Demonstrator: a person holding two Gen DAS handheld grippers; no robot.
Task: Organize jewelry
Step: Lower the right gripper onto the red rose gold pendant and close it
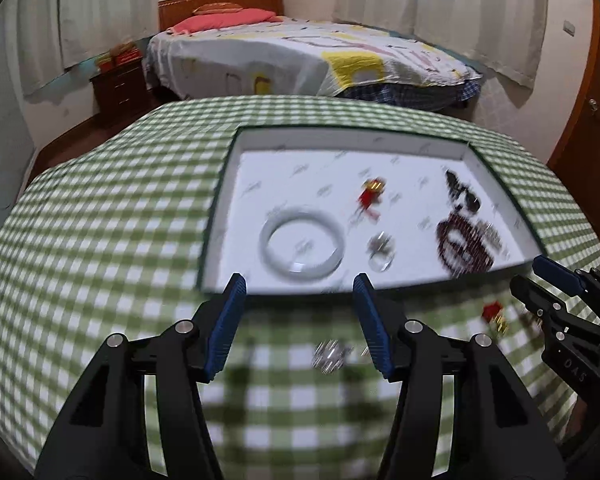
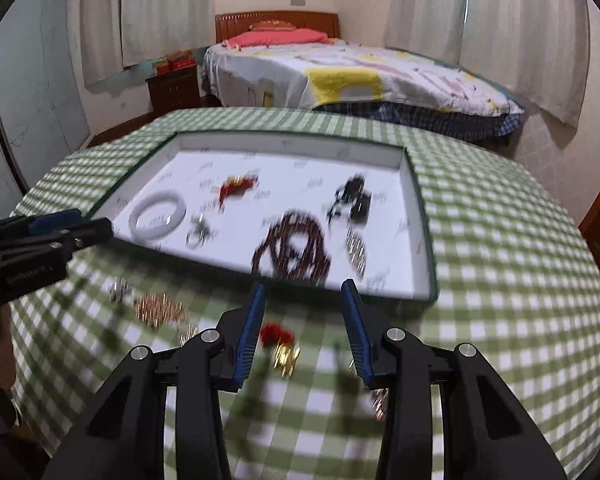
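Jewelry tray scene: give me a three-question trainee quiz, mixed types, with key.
1. True or false: the white bangle lies inside the tray.
2. Which piece lies on the checked tablecloth, outside the tray?
A. dark bead string
B. red-and-gold charm
C. white bangle
3. Fill in: neither the left tool nor the right tool holds ____.

Key: 1 true; 2 B; 3 anything.

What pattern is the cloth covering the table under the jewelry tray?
Green and white gingham checks on the tablecloth, clearest in the right wrist view.
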